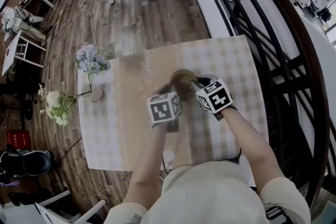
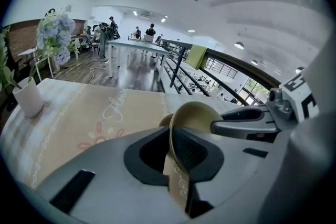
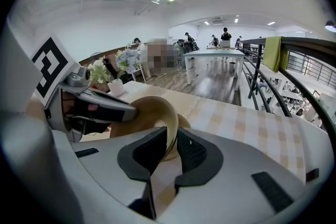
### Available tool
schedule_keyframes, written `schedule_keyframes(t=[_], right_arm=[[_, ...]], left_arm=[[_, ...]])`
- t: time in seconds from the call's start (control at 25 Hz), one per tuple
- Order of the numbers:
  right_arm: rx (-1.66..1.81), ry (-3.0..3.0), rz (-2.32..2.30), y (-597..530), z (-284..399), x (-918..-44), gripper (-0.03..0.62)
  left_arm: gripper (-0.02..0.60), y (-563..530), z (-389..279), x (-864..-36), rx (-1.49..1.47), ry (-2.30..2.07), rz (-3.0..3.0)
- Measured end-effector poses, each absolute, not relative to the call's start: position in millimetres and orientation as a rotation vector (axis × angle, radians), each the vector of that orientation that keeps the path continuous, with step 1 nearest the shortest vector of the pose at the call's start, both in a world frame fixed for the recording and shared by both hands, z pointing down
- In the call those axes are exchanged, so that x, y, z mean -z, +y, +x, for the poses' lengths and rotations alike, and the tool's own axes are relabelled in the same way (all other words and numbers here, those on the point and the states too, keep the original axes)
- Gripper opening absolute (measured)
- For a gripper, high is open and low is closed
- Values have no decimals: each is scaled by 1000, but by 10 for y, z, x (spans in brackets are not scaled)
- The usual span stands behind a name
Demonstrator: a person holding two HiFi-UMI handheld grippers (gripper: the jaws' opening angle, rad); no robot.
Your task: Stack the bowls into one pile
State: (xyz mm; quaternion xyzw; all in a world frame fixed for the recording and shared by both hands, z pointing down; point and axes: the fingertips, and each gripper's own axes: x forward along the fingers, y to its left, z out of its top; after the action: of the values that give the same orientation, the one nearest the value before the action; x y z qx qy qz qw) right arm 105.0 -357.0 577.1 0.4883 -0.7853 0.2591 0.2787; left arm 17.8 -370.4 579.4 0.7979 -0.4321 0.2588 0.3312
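A tan bowl [image 1: 182, 80] hangs tilted over the middle of the checked table [image 1: 236, 65], held between both grippers. My left gripper [image 1: 171, 88] is shut on its left rim; in the left gripper view the bowl wall [image 2: 197, 113] runs between the pads of that gripper [image 2: 173, 140]. Opposite it, my right gripper [image 1: 197, 83] is shut on the other rim [image 3: 149, 113], with the wall pinched in the right gripper [image 3: 170, 139]. A second tan rim [image 3: 185, 122] peeks out behind the held bowl; whether they touch is hidden.
A white vase [image 1: 95, 93] with blue and white flowers [image 1: 90, 59] stands at the table's left edge. A dark railing [image 1: 273, 55] runs close along the right side. A small white object [image 1: 168, 156] lies near the front edge. Wooden floor surrounds the table.
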Motion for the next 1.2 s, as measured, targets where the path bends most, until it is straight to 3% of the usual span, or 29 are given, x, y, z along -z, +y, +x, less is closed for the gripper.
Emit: schedule_keyframes(t=[1.2], right_arm=[[-737,-2001,1352,-3689,1160,-6092,52]], left_arm=[[25,-3850,297,-6118,-810,-1096,2150]])
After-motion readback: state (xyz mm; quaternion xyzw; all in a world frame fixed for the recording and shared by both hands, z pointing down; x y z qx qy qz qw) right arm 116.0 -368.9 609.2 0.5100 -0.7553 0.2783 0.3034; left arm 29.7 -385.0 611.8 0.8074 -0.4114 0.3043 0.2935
